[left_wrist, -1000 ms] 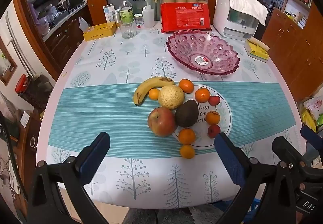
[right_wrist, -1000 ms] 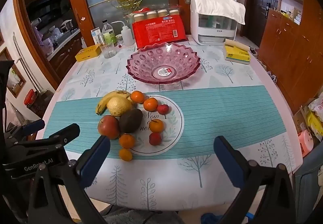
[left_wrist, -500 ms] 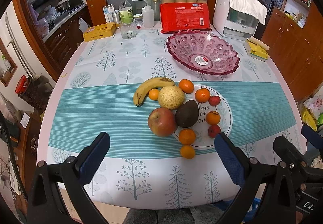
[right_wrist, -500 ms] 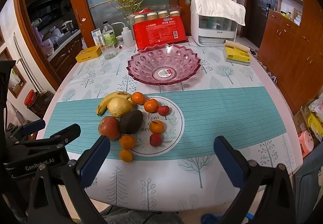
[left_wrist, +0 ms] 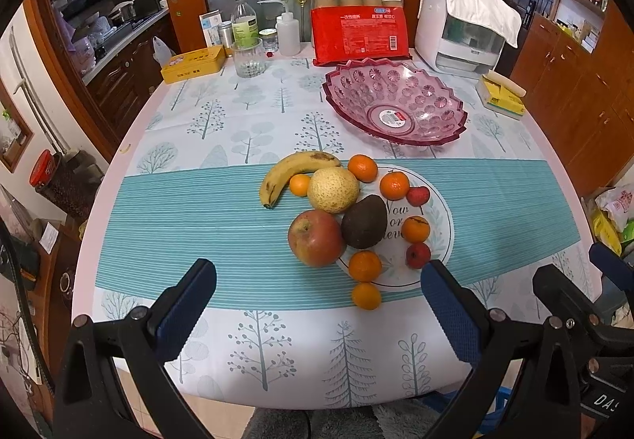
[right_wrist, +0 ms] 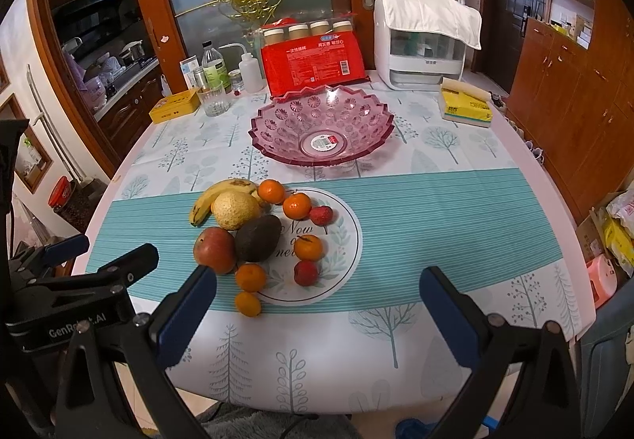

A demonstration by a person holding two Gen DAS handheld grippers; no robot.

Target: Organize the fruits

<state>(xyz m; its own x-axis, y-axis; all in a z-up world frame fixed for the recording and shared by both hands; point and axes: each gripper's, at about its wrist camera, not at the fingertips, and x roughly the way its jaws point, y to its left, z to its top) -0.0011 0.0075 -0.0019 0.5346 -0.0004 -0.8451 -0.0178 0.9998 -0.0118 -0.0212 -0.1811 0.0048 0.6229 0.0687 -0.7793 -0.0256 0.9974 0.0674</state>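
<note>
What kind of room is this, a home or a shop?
Most likely a home dining area beside a kitchen: a table with a tree-print cloth, a pink fruit bowl, and kitchen counters behind the glass door.

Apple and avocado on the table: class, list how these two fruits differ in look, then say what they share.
The apple is round and red with yellowish patches; the avocado is pear-shaped and dark, almost black-brown. The apple lies on the teal stripe, while the avocado lies on the printed circle. Both sit side by side, ungripped, outside the pink bowl.
</note>
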